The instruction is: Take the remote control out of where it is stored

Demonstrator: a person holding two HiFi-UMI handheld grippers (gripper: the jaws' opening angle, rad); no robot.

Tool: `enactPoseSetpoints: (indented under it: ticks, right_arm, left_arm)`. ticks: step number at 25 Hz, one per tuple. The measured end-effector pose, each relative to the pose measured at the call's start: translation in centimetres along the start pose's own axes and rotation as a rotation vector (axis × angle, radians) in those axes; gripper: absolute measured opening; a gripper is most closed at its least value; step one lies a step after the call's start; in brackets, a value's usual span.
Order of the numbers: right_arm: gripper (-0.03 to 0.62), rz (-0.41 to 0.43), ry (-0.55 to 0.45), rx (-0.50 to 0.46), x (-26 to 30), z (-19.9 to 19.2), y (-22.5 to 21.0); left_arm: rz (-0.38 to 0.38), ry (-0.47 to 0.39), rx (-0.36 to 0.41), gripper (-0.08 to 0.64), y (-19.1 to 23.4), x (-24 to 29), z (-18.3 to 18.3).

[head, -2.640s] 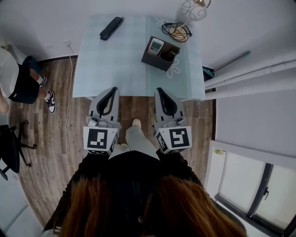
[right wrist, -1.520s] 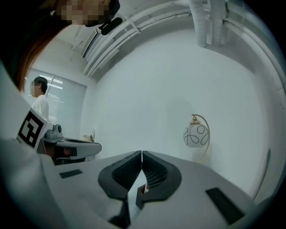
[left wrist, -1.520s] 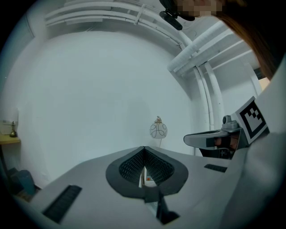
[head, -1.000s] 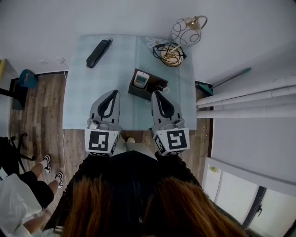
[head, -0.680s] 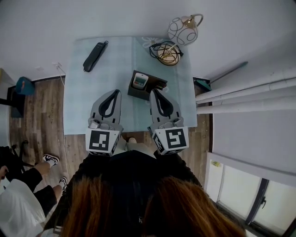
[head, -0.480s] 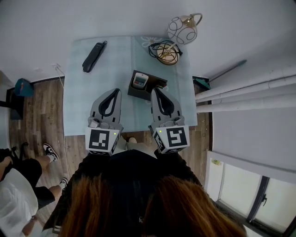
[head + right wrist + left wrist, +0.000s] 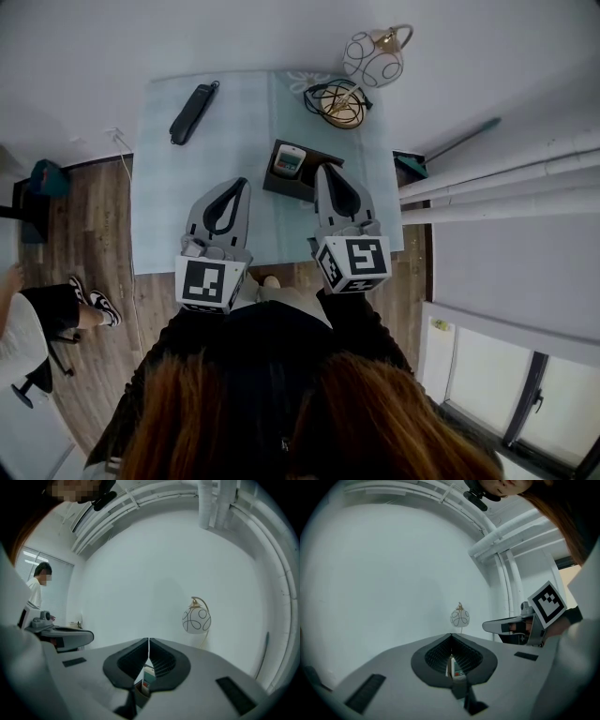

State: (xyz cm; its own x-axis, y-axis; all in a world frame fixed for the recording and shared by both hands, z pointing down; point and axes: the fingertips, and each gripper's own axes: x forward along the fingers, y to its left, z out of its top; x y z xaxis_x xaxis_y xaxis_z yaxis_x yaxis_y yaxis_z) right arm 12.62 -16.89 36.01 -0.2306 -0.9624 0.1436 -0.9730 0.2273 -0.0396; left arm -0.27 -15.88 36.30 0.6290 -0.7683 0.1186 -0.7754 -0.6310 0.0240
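Left gripper [image 7: 242, 181] and right gripper [image 7: 323, 169] were both clenched, empty; one remote control [image 7: 290, 161] sat in one holder [image 7: 281, 190]; right gripper had advanced.

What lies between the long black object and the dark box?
Only bare tablecloth, seen in the head view, separates the black object from the dark box.

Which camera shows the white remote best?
The head view: it looks down on the remote standing in its dark box on the table. Each gripper view catches only a sliver of the remote beyond its jaws.
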Motion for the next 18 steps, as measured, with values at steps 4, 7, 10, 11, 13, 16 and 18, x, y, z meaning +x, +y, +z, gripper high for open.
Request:
enactPoseSetpoints:
  ticks: [4,7,10,11,13,16,18]
  right_arm:
    - [0.015,-0.025,0.028,0.005,0.7,-1.2,-1.0]
    - [0.015,-0.049,0.057,0.026,1.4,-2.4,-2.0]
    - [0.015,-0.081,0.088,0.024,2.1,-3.7,-3.1]
    - [0.015,-0.092,0.096,0.024,2.3,-4.1,-3.4]
    - [0.015,-0.111,0.111,0.029,2.7,-4.8,-4.0]
    - [0.015,-0.133,0.135,0.029,3.1,-5.8,-4.7]
    - [0.017,-0.148,0.154,0.031,3.4,-6.7,-5.1]
  left_arm:
    - [-0.005,-0.018,0.003,0.005,0.0,-0.4,0.1]
    - [-0.001,-0.02,0.006,0.005,0.2,-0.6,0.1]
    - [0.002,-0.021,0.005,0.005,0.3,-0.8,0.1]
    - [0.003,-0.021,0.004,0.005,0.3,-0.9,0.1]
    - [0.01,-0.018,0.006,0.005,0.4,-1.0,0.4]
    - [0.011,-0.015,0.008,0.005,0.3,-1.2,0.6]
    - [0.009,-0.011,0.008,0.005,0.2,-1.3,0.4]
